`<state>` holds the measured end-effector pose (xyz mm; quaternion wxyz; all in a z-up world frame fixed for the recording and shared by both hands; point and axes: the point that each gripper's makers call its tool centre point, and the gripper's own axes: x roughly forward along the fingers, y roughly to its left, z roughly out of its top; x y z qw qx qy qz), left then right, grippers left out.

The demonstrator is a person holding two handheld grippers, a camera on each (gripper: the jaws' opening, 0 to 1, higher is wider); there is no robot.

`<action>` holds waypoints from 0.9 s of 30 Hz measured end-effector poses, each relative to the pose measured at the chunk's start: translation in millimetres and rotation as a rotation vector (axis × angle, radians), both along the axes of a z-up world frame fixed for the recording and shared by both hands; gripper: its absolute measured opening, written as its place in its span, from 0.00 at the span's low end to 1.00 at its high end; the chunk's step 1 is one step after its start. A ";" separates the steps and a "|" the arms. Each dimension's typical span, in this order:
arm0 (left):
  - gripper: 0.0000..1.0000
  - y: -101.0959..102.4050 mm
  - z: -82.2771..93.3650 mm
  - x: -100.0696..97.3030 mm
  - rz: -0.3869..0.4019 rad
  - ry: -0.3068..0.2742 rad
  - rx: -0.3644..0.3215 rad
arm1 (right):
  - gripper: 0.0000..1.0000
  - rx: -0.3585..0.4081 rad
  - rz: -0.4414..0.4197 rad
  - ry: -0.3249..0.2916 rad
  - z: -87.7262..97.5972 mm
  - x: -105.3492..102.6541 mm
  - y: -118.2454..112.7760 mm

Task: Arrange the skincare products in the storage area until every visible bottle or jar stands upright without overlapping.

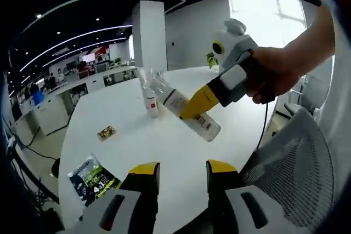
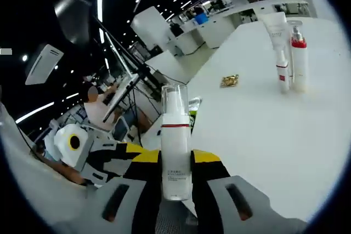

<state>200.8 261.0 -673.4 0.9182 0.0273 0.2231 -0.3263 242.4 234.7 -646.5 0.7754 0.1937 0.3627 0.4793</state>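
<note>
The right gripper (image 2: 175, 176) is clamped on a white pump bottle with a clear cap and red band (image 2: 175, 146), carried tilted above the round white table (image 1: 164, 141); the left gripper (image 1: 182, 176) hangs released, holding nothing. Set down tilted it may topple — or knock the two upright bottles (image 2: 290, 58) — so level it first.

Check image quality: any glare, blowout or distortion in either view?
Left gripper view: window blown out, white table bright, ceiling light strips bent by fisheye. Right gripper view: table washed out, held pump bottle sharp, background desks curved and soft.
</note>
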 end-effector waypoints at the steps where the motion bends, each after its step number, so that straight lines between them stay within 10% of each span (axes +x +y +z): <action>1: 0.35 0.1 2.4 0.2 0.005 0.001 -0.021 | 0.18 0.001 -0.002 -0.009 1.9 -1.6 -0.1; 9: 0.36 -8.0 10.0 -4.6 -0.019 0.015 -0.100 | 0.18 0.083 -0.060 0.025 11.4 -6.5 7.4; 27: 0.36 -8.0 23.3 -3.9 0.006 0.100 -0.278 | 0.18 0.156 0.068 -0.109 26.3 -33.9 47.5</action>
